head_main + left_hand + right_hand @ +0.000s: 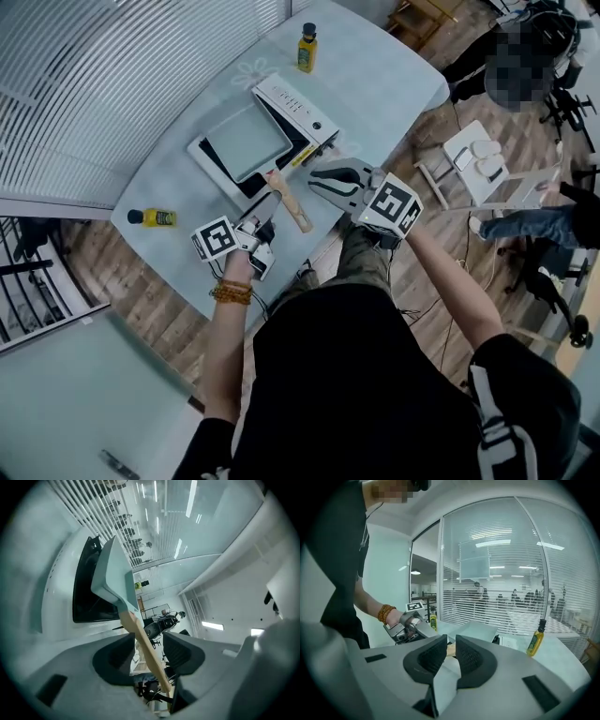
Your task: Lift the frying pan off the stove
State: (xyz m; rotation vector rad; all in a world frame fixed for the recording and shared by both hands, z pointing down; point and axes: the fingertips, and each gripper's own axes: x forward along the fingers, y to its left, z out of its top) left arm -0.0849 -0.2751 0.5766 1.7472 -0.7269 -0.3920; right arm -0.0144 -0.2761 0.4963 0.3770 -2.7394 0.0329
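Nearest, low centre of the head view, the left gripper (pixel 263 221) sits at the wooden handle (pixel 292 210) w/ its claw spread wide. In the left gripper view the handle runs up between the two pads w/ a gap on each side, so it's bracketed, not clamped. That's prob. a line-up for closing on it, since the handle is the obvious hold for a lift. Just right of the handle the right gripper (pixel 317 178) hovers w/ its claw at a narrow slit and nothing in it. The right gripper view shows a bit of tan wood beyond the slit, not inside. It may be placed as a second support, tho that's only a guess. Further up, at frame centre, the frying pan (pixel 248 141), square and pale teal, lies flat on the stove (pixel 298 105), not yet lifted. Its handle points down-frame toward the person, which suits a pull from this side. The pan looks empty, no food or liquid seen. The stove rests on the table (pixel 375 75). At mid-left is a near bottle (pixel 155 217) of yellow liquid. Whether it stands or lies I can't tell from this steep angle. At top centre a far bottle (pixel 307 47), also yellow, stands upright, well apart from the pan.
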